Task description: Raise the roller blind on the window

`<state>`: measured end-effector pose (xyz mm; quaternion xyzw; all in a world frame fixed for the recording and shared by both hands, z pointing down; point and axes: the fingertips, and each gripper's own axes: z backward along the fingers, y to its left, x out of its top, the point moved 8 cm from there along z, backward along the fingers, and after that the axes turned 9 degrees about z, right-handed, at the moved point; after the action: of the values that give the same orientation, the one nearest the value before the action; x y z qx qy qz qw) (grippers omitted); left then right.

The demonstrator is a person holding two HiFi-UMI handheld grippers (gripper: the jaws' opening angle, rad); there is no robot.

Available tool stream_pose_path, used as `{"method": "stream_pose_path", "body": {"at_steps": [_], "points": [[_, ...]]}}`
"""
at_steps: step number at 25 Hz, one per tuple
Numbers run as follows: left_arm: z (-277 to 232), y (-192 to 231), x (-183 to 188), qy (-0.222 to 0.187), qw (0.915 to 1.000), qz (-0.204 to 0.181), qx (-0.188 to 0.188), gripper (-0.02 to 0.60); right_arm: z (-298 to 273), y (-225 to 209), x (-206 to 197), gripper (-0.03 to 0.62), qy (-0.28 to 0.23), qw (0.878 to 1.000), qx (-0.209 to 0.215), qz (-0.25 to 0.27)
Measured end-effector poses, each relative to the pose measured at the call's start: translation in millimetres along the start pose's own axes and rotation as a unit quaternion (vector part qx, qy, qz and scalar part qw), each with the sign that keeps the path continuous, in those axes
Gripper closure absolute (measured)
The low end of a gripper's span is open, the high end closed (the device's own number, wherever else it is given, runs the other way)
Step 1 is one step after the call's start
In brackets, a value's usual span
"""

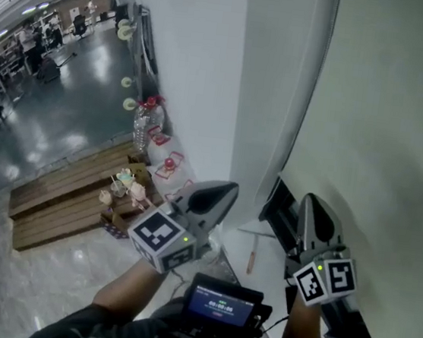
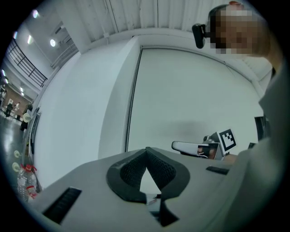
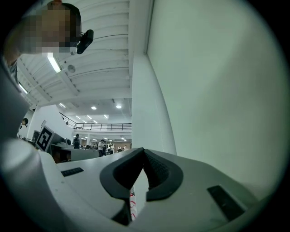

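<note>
Hanging down the right side of the head view, the blind (image 1: 385, 124) shows as one pale sheet. Its left edge runs beside a white pillar (image 1: 199, 86). Along that edge, in the left gripper view, we see a thin dark line (image 2: 131, 104); cord or frame, we cannot tell. A dark bar (image 1: 281, 211) lies at the blind's foot, next to a white ledge (image 1: 264, 240). Leftward the room opens wide, with a shiny floor (image 1: 72, 117) well below and wooden steps (image 1: 70, 201) on it.

We hold both grippers out ahead, side by side, forearms rising from the bottom edge. Our left gripper (image 1: 226, 191) points toward the pillar and the blind's edge, jaws pressed together, empty. Our right gripper (image 1: 314, 205) sits over the dark bar, near the blind's face, jaws likewise closed on nothing. Whether it touches the blind we cannot tell.
</note>
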<state>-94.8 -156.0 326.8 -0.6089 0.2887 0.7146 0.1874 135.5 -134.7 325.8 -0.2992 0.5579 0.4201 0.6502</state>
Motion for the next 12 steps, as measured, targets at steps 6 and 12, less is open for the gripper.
{"method": "stream_pose_path", "body": {"at_steps": [6,12], "points": [[-7.4,31.6,5.5,0.005,0.9995,0.005,-0.032,0.592,-25.2,6.4,-2.5,0.592,0.011,1.000,-0.027,0.004],[-15.7,47.8,6.4,0.003,0.9980,0.011,-0.062,0.592,-36.3,3.7,-4.7,0.591,0.019,0.998,-0.059,0.002]]}}
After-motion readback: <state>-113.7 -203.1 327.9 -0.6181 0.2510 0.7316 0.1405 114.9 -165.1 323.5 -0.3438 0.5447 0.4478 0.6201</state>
